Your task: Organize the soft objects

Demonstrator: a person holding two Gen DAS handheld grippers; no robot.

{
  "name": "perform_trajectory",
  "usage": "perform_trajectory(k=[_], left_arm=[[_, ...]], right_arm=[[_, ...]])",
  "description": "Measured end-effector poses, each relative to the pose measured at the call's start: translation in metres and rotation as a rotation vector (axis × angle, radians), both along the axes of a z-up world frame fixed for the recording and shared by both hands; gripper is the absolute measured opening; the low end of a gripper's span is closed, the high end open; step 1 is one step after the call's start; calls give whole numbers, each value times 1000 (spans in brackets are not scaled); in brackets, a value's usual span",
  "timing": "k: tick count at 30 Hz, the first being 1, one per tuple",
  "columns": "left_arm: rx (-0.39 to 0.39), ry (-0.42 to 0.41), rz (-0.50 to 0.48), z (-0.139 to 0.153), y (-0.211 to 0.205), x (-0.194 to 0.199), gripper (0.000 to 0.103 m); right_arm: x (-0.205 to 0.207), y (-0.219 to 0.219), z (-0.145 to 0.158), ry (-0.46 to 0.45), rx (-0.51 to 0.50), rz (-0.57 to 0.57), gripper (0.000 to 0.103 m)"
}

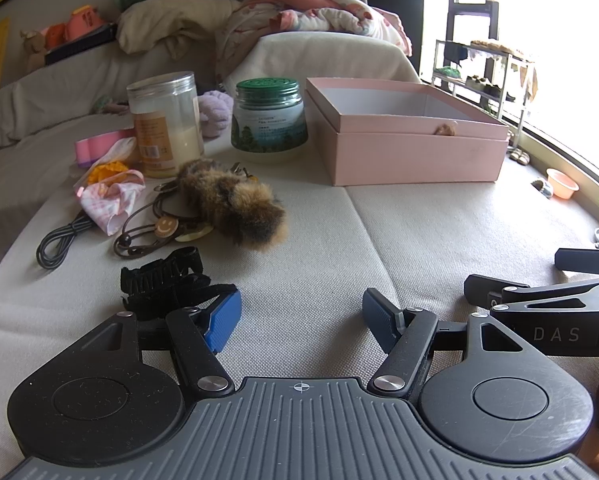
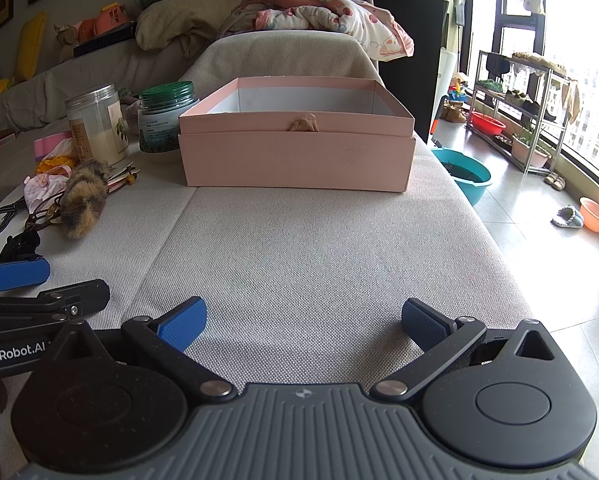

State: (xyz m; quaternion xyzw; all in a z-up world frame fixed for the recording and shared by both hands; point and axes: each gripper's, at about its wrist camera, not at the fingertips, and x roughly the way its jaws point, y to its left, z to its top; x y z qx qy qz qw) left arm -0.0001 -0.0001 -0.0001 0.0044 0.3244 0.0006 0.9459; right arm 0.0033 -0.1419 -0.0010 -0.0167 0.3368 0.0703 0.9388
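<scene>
A brown furry tail toy (image 1: pixel 235 202) lies on the beige cushion, also in the right wrist view (image 2: pixel 84 197). A black scrunchie (image 1: pixel 167 284) lies just ahead of my left finger. A pink checked cloth (image 1: pixel 109 200) and hair ties with a smiley charm (image 1: pixel 166 225) lie at the left. An open pink box (image 1: pixel 411 148) stands at the back, also in the right wrist view (image 2: pixel 297 148). My left gripper (image 1: pixel 301 320) is open and empty, low over the cushion. My right gripper (image 2: pixel 303 322) is open and empty in front of the box.
A clear plastic jar (image 1: pixel 165 124), a green-lidded jar (image 1: pixel 268 116) and a purple scrunchie (image 1: pixel 214 109) stand behind the soft items. A black cable (image 1: pixel 55 246) lies at the left edge. Floor with basins (image 2: pixel 465 174) drops off at the right. Pillows and blankets (image 2: pixel 319 12) are piled behind.
</scene>
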Motion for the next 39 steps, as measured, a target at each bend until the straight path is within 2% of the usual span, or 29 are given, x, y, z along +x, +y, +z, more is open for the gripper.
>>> perform_trajectory(k=[21,28,31,34,36,39], left_arm=[[-2,2,-6,1,-1,0,73],[1,16,-40,2,3,4,70],[-58,22,-78,4,12,5,69],[-182,36,-144,8,24,7,65],[-235,23,-182,16,30,4,65],[-227,-68,-226,36,37,-11,65]], right_arm=[[0,0,0,4,-3,6,103],[5,-1,5,57,-8,19,103],[8,0,7,87,-14,21,103],[5,1,6,87,-17,26,103],[1,0,6,83,-17,28,103],[1,0,7,86,-17,33,103]])
